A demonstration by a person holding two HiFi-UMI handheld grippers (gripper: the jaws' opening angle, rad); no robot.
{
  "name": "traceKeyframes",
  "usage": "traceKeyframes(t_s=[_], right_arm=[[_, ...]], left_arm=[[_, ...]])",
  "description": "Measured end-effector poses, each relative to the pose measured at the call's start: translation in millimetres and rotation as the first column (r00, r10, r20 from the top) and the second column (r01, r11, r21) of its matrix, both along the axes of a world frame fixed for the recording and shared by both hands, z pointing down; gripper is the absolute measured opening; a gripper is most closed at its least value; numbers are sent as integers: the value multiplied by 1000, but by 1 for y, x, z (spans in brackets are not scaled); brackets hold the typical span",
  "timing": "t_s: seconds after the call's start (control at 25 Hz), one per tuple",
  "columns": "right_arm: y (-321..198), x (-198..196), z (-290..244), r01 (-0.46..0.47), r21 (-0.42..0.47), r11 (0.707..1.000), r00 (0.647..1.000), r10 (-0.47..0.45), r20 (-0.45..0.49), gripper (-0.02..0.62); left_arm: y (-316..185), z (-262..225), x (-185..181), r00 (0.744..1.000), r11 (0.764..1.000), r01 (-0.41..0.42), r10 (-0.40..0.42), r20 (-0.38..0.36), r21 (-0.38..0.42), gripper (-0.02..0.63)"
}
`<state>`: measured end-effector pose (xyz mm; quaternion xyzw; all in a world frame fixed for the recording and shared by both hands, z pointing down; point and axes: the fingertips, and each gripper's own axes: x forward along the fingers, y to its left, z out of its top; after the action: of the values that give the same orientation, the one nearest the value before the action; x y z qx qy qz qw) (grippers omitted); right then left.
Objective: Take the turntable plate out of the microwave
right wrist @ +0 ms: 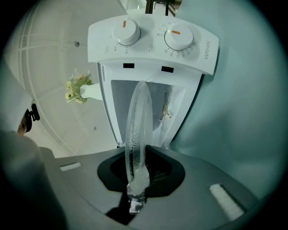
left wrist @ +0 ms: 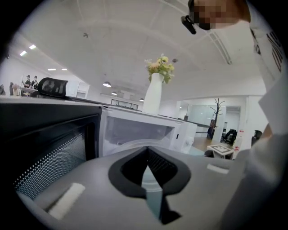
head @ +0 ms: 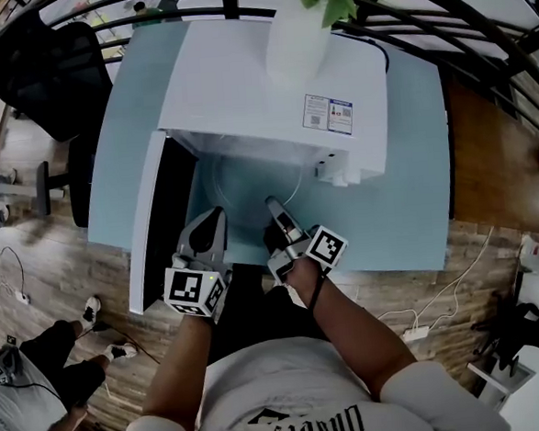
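The clear glass turntable plate (head: pixel 249 179) lies flat, partly out of the open mouth of the white microwave (head: pixel 260 82). My right gripper (head: pixel 276 209) is shut on the plate's near rim. In the right gripper view the plate (right wrist: pixel 137 130) runs edge-on between the jaws of that gripper (right wrist: pixel 137 179), toward the microwave's dials (right wrist: pixel 153 38). My left gripper (head: pixel 213 221) sits just left of it at the plate's near-left edge. In the left gripper view its jaws (left wrist: pixel 147 168) stand together with nothing between them, and a pale curved rim (left wrist: pixel 130 144) shows ahead.
The microwave's black door (head: pixel 159 218) hangs open to the left, close beside my left gripper. A white vase of flowers (head: pixel 298 28) stands on top of the microwave. The light blue table (head: pixel 405 173) extends to the right. An office chair (head: pixel 48 73) and a person (head: pixel 24 393) are off to the left.
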<state>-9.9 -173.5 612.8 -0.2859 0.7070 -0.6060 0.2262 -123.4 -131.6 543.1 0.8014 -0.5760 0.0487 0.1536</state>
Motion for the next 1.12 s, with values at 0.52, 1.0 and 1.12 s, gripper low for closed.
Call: traceKeyframes(t_s=[0.52,1.0,1.12], right_arm=[[39,10,-28,62,18,998,998,-62,6,35],[82,35,-65,134,47,990,991,-134,10,35],[88,45,-78,135,66,989,991,-136,18,35]], left_arm=[[27,-24,4,1000,999,16,-17,16,39,49],[56,-52,7,999,997,25,-27,29,66,49],[62,-59,13,999,997,21,-23,28,71,49]])
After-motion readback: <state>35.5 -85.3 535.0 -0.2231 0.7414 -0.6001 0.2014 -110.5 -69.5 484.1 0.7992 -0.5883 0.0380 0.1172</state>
